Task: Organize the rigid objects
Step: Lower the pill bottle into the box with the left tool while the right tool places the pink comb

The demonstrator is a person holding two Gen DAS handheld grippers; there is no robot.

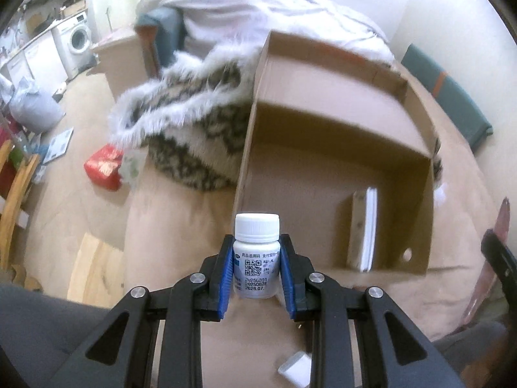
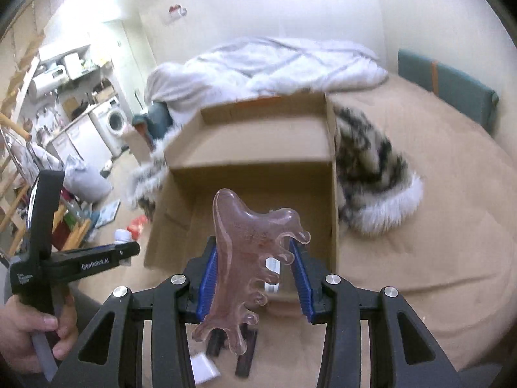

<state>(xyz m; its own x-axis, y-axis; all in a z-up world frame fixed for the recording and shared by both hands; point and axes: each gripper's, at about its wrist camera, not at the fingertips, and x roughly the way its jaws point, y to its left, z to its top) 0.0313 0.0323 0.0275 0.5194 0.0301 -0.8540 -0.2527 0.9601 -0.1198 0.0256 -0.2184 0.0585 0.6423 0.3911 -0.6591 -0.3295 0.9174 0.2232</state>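
Observation:
My left gripper point(image 1: 257, 258) is shut on a small white pill bottle point(image 1: 257, 252) with a white cap, held upright just before the near wall of an open cardboard box point(image 1: 323, 123). A thin white box point(image 1: 366, 229) stands inside it. My right gripper point(image 2: 255, 258) is shut on a translucent pink comb-shaped massage tool point(image 2: 245, 255), held over the near edge of the same cardboard box point(image 2: 252, 148). The left gripper also shows in the right wrist view point(image 2: 126, 249), at the box's left side.
The box lies on a beige bed cover point(image 2: 436, 242). A furry black-and-white garment point(image 1: 194, 123) lies against the box. A white duvet point(image 2: 274, 64) is behind. A small white block point(image 1: 295, 370) and dark pieces point(image 2: 245, 352) lie on the bed near me.

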